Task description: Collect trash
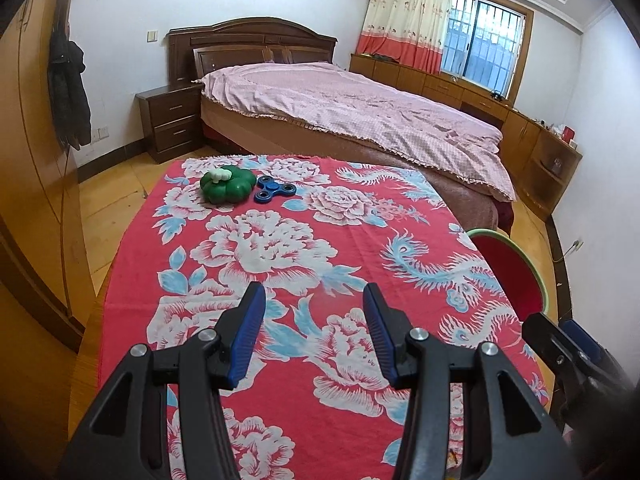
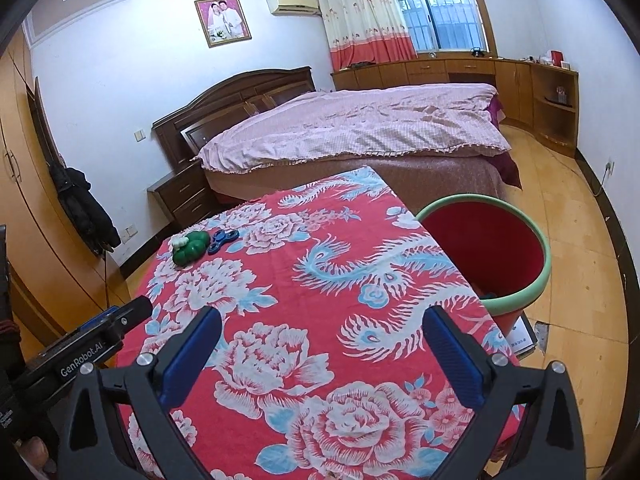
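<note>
Both wrist views look down along the gripper fingers onto a desk [image 1: 328, 248] covered by a red cloth printed with white peonies and pale blue phoenixes. The left gripper [image 1: 314, 292], at the lower centre of its own view, has its blue-padded fingers [image 1: 250, 330] standing apart with only cloth showing between them; it grips nothing. The right gripper [image 2: 320, 316], at the lower centre of its view, likewise has its fingers spread wide and empty above the cloth. Toward the far end of the desk, in the upper left of the cloth in both views, lie a green pumpkin-shaped toy [image 1: 227, 185] with a white stem and, just beside it on its right, a blue fidget spinner [image 1: 275, 191]; whether the two touch cannot be told. A red bin with a pale green rim [image 2: 486, 258] stands on the floor against the desk's right edge, at the centre right of the right wrist view; its mouth is open and something small and dark lies near its bottom. Beyond the desk is a bed [image 1: 360, 112] with a pink checked cover.
</note>
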A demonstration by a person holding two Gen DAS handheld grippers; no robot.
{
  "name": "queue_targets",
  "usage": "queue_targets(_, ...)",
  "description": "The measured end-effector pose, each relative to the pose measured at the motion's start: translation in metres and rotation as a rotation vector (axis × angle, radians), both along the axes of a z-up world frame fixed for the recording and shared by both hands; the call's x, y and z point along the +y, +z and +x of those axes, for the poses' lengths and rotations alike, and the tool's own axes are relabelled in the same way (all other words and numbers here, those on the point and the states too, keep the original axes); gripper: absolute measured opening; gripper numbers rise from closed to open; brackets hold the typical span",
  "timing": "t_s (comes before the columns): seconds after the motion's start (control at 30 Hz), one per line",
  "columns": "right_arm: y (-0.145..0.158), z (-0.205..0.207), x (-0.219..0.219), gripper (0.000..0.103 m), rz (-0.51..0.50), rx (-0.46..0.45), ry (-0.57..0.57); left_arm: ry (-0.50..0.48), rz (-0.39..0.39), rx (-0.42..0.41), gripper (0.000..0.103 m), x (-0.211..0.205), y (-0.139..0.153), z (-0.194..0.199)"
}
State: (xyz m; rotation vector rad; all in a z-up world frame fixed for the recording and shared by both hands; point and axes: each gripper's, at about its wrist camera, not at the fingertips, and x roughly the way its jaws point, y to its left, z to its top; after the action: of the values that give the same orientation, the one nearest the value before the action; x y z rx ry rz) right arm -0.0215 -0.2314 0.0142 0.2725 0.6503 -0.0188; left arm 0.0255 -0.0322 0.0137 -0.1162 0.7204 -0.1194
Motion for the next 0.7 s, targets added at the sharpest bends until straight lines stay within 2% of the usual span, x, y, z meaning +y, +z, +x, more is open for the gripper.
queue_targets(0.7,-0.0004,0.0001,-0.002,0.102,0.008,0.009,-0.003,0.0,0.006,-0.001,0.051,-0.0024,0.0005,-0.0004)
